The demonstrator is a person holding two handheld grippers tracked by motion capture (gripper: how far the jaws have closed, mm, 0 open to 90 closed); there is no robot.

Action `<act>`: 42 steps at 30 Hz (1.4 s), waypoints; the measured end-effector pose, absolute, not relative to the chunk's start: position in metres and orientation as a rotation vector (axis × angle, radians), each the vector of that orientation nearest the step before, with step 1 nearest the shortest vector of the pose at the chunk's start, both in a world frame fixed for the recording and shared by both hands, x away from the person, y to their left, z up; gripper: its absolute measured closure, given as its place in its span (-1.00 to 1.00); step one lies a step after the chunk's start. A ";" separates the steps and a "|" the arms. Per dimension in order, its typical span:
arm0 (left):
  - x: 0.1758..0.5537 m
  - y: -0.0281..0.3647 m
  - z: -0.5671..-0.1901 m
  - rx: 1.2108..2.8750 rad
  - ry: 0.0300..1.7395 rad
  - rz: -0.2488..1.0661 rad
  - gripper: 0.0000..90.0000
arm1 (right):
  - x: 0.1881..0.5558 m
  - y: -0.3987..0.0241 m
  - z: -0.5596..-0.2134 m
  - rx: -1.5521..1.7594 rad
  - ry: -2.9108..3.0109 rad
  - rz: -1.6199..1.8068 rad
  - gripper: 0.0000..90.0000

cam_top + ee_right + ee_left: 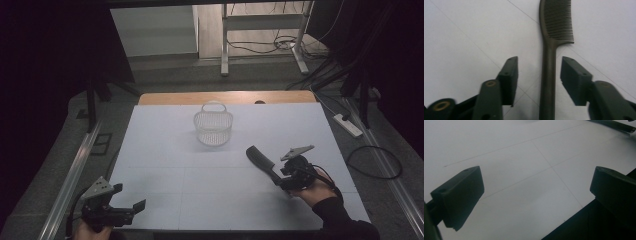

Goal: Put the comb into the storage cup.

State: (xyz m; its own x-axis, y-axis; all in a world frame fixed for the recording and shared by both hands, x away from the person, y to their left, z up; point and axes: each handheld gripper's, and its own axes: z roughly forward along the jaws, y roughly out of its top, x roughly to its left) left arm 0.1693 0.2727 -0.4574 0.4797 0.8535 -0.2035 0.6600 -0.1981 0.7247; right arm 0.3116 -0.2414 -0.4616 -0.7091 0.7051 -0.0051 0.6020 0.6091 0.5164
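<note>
A dark comb [261, 161] lies flat on the white table right of centre, teeth end pointing toward the basket. In the right gripper view the comb [550, 65] runs up between the jaws, its handle in the gap and touching neither pad. My right gripper [280, 177] is open around that handle, held by a hand in a dark sleeve. A white wire basket [213, 126] with a raised handle stands upright at the table's far centre. My left gripper [131, 209] hovers open at the near left corner, nothing between its jaws [534, 195]. The comb's tip [616, 125] shows far off.
The white table [165, 150] has a wooden strip along its far edge. Metal rails run down both sides. A power strip [348, 125] and cables lie on the floor to the right. A desk frame stands behind.
</note>
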 end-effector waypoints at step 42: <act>0.174 0.270 -0.459 1.957 1.248 0.307 -1.00 | 0.335 -0.255 -0.483 1.230 2.586 0.632 -1.00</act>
State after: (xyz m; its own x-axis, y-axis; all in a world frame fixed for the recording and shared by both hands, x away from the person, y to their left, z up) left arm 0.1744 0.2705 -0.4594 0.4890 0.8499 -0.1962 0.6617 -0.2149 0.7183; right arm 0.3352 -0.2555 -0.4828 -0.6302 0.7764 -0.0043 0.6868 0.5600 0.4633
